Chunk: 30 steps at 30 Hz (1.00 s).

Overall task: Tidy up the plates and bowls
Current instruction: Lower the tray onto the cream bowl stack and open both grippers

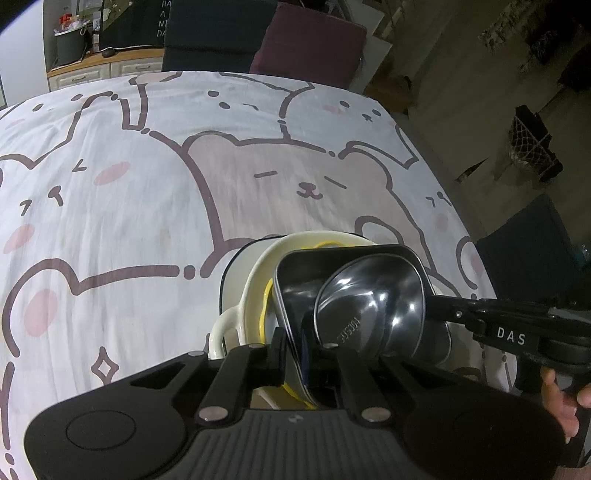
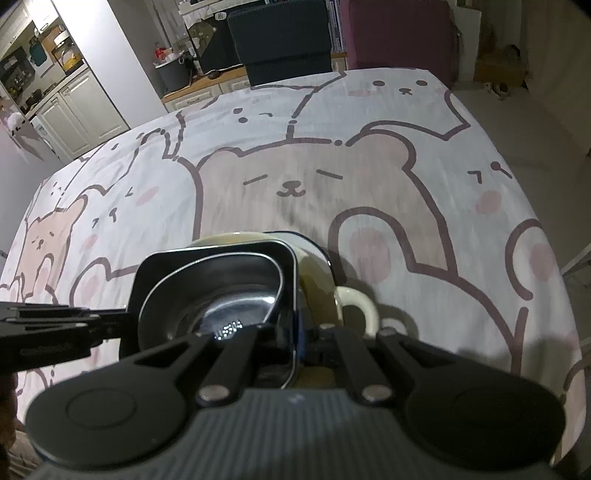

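Note:
A stack of dishes rests on the bear-print tablecloth (image 1: 147, 203). At the bottom lies a white plate with a dark rim (image 1: 236, 266), and on it a cream dish with loop handles (image 1: 255, 284). Something yellow-rimmed (image 1: 264, 306) sits inside the cream dish. On top is a dark rectangular tray (image 1: 332, 262) with a shiny steel bowl (image 1: 369, 302) in it. My left gripper (image 1: 303, 350) is shut on the tray's near rim. My right gripper (image 1: 436, 306) pinches the opposite rim. In the right wrist view my right gripper (image 2: 295, 339) is shut on the tray (image 2: 207, 262), beside the steel bowl (image 2: 221, 314) and the cream handle (image 2: 358, 299). The left gripper (image 2: 125, 321) enters there from the left.
A dark chair (image 1: 214, 33) and a maroon cushion (image 1: 310, 40) stand behind the table's far edge, with cabinets (image 2: 81, 107) at the back left. A hand (image 1: 561, 398) holds the right tool. The cloth (image 2: 369, 177) spreads wide beyond the stack; the floor drops off on the right.

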### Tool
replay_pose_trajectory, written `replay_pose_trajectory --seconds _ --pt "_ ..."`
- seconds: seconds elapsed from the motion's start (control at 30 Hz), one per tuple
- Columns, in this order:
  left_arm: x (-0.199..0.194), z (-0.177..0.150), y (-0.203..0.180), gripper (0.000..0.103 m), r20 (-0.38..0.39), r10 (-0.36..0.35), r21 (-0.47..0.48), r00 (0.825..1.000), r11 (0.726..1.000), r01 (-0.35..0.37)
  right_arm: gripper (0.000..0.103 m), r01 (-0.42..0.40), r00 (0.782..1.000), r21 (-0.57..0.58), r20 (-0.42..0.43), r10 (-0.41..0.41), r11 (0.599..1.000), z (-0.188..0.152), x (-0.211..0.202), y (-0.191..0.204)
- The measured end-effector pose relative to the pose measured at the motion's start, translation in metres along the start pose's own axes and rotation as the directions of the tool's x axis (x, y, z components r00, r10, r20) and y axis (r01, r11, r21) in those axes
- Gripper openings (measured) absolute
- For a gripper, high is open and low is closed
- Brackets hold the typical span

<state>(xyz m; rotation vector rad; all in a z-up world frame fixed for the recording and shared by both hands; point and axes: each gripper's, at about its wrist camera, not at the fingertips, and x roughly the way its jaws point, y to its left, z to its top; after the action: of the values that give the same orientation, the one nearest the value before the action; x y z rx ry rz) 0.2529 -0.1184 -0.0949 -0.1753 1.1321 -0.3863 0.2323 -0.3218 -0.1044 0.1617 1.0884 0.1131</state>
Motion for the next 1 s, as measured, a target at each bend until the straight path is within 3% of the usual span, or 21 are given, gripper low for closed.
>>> replay_pose_trajectory --seconds 1.0 --pt "-0.0073 -0.0029 0.0002 0.014 0.018 -0.005 0.020 1.000 1.000 0.004 0.010 0.014 1.000 -0.006 -0.011 -0.014 1.000 0.0020 0.0022 0.0007"
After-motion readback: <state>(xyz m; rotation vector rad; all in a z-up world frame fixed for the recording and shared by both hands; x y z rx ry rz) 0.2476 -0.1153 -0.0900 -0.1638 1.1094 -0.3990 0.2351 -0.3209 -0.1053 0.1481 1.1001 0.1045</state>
